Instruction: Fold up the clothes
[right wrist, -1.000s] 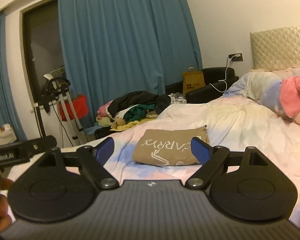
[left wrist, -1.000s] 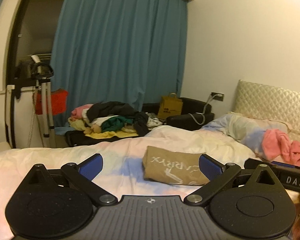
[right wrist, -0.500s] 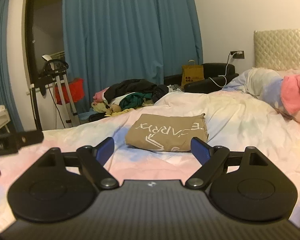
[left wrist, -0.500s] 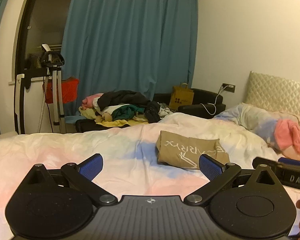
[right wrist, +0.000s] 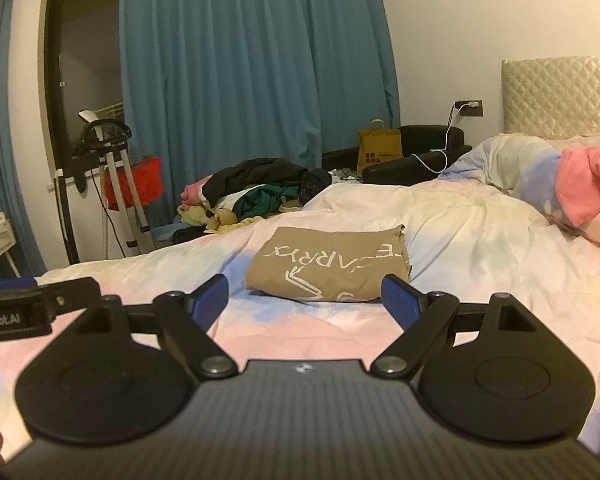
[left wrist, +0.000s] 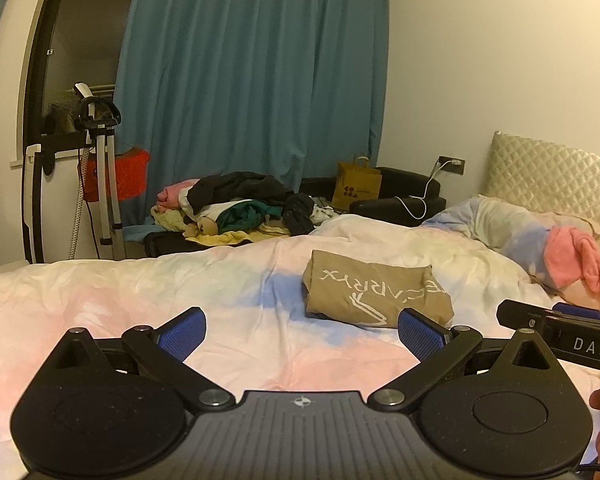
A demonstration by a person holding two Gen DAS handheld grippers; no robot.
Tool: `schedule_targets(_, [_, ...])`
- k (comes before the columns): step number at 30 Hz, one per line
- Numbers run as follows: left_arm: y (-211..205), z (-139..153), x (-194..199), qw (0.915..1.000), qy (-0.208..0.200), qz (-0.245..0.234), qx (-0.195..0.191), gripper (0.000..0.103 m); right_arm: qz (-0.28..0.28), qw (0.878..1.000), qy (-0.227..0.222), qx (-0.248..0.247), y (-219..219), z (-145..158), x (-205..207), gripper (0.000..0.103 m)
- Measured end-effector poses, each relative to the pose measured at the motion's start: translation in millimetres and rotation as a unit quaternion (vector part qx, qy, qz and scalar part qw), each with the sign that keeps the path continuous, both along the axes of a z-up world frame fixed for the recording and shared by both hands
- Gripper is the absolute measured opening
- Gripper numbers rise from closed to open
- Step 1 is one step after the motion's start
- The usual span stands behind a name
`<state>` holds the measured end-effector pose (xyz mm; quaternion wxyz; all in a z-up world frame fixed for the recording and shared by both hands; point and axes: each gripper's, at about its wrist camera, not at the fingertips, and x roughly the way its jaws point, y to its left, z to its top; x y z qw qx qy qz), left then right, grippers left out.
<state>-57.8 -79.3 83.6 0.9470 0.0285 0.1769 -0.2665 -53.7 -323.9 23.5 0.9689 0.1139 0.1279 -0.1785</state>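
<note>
shirt (right wrist: 329, 270) folded, tan, print reads "carryx" upside down | left tongs (left wrist: 302, 334) spread wide, empty | right tongs (right wrist: 305, 298) same

You see a tan folded shirt (right wrist: 330, 270) with white lettering on a pastel duvet (right wrist: 460, 240) blotched pink, blue and cream. At your two o'clock lies a pink towel (right wrist: 584, 190); at twelve hang teal-blue curtains (right wrist: 252, 72). Your claw pads (right wrist: 396, 300) are blue on black.
</note>
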Motion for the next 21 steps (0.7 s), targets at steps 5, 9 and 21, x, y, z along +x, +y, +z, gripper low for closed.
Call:
schedule_targets(5, [0.2, 0.3, -0.2, 1.0000, -0.001, 0.004, -0.003, 0.103, -0.005, 1.000, 0.002, -0.001, 0.6, -0.9, -0.3, 0.085])
schedule_targets(9, [-0.8, 0.7, -2.9, 1.0000, -0.007, 0.005, 0.000, 0.103, -0.005, 1.000, 0.003, -0.004, 1.0, -1.4, -0.4, 0.085])
schedule_targets(21, [-1.4, -0.3, -5.0, 1.0000, -0.008, 0.005, 0.002, 0.103, -0.008, 1.000, 0.006, 0.000, 0.7, -2.1, 0.5, 0.085])
